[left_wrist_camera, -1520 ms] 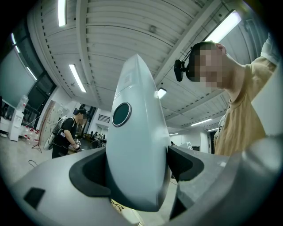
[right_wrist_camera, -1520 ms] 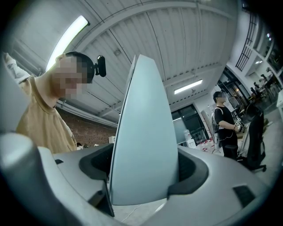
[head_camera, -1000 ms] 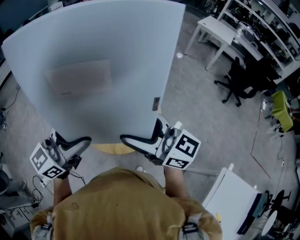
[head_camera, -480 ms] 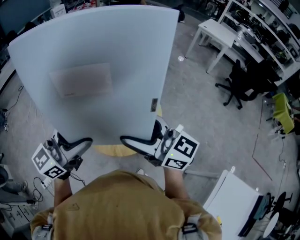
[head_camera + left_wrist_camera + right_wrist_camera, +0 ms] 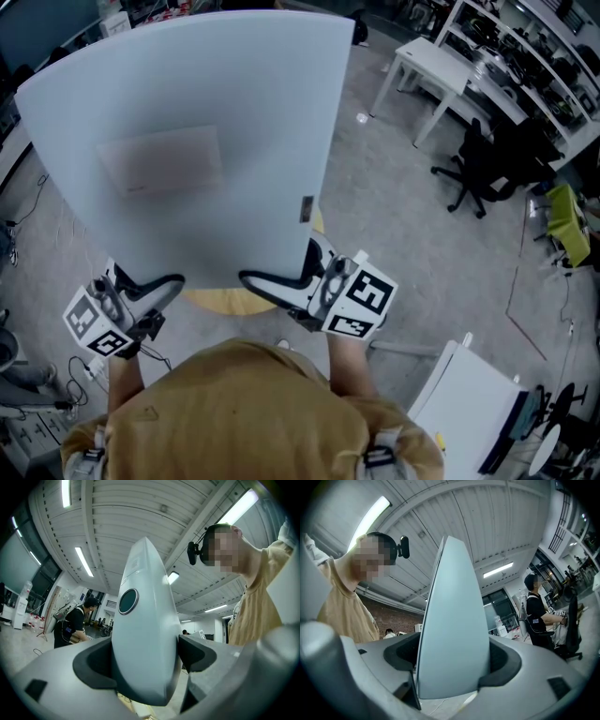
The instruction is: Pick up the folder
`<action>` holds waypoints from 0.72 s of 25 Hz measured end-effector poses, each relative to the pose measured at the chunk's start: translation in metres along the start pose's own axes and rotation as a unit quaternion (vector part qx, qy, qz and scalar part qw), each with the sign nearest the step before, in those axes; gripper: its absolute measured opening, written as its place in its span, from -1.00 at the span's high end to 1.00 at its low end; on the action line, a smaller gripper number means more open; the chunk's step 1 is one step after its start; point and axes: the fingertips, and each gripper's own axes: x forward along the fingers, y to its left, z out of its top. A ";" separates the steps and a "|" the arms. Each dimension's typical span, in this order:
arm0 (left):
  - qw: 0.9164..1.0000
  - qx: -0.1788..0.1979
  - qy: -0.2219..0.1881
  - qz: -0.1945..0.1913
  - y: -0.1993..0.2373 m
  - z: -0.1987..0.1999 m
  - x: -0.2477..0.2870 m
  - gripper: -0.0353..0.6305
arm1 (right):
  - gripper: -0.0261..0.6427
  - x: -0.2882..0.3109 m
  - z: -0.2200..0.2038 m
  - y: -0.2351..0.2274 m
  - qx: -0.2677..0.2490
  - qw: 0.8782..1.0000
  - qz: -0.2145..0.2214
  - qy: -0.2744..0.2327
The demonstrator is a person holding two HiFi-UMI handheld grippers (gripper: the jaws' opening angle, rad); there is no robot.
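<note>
The folder (image 5: 187, 141) hides most of a tan surface (image 5: 211, 300).

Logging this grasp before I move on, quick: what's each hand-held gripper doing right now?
Left hand-held gripper: closed on the lower edge of the folder.
Right hand-held gripper: closed on the same folder edge.

- left gripper (image 5: 152, 289): jaws pressed onto the folder's (image 5: 216, 84) near edge.
- right gripper (image 5: 279, 281): level beside the left gripper, jaws likewise clamped on that edge.
- forearms (image 5: 349, 361) reach forward behind each gripper.
</note>
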 end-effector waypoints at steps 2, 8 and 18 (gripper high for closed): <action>1.000 0.003 -0.001 0.000 0.000 0.000 -0.001 -0.30 | -0.10 0.000 0.000 0.000 -0.002 1.000 0.002 0.000; 1.000 0.009 -0.002 0.003 0.002 0.003 0.000 -0.31 | -0.10 0.003 0.001 -0.002 -0.003 1.000 0.005 -0.004; 1.000 0.016 -0.005 0.001 -0.003 0.008 0.001 -0.31 | -0.10 0.001 0.006 0.002 -0.010 1.000 0.005 -0.006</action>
